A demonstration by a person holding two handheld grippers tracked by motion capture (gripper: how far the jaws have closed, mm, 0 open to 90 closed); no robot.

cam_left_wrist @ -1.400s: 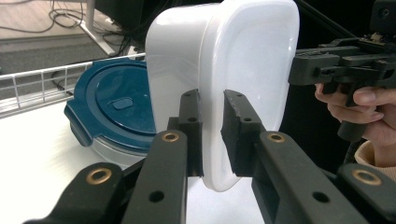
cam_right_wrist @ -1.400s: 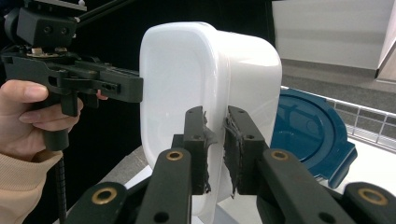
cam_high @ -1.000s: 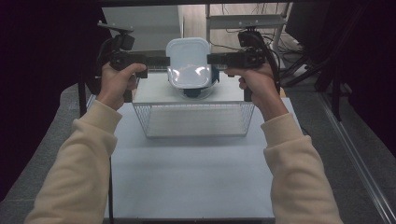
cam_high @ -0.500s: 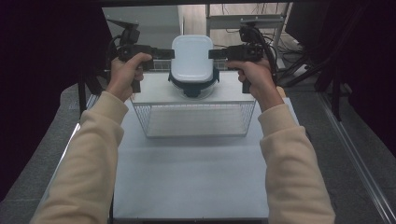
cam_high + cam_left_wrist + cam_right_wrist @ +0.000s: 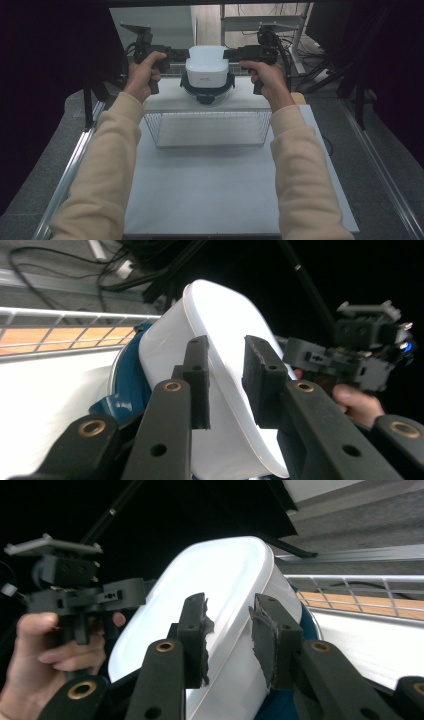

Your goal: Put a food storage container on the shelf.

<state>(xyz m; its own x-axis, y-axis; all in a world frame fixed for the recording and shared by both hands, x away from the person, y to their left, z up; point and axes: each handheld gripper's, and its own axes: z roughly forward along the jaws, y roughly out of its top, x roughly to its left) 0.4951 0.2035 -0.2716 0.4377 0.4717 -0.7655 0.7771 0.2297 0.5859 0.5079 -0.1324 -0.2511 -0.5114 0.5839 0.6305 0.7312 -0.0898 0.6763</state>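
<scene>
Forearms in cream sleeves reached past wire-mesh basket [image 5: 207, 127]. On white shelf behind basket sat white rounded plastic box [image 5: 207, 64] w/ dark-blue base. Left gripper [image 5: 227, 380] & right gripper [image 5: 230, 630] flanked box; jaws just been opening, pads off its rim.

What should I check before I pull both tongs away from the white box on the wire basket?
1. White box sits on its blue lid: ok.
2. Lid rests on the white top of the wire basket: ok.
3. Left tongs have just been opening, with the box wall between the jaws: ok.
4. Right tongs have likewise just been opening: ok.
5. Box stands level: ok.
6. Lid clasps closed: cannot tell.
</scene>
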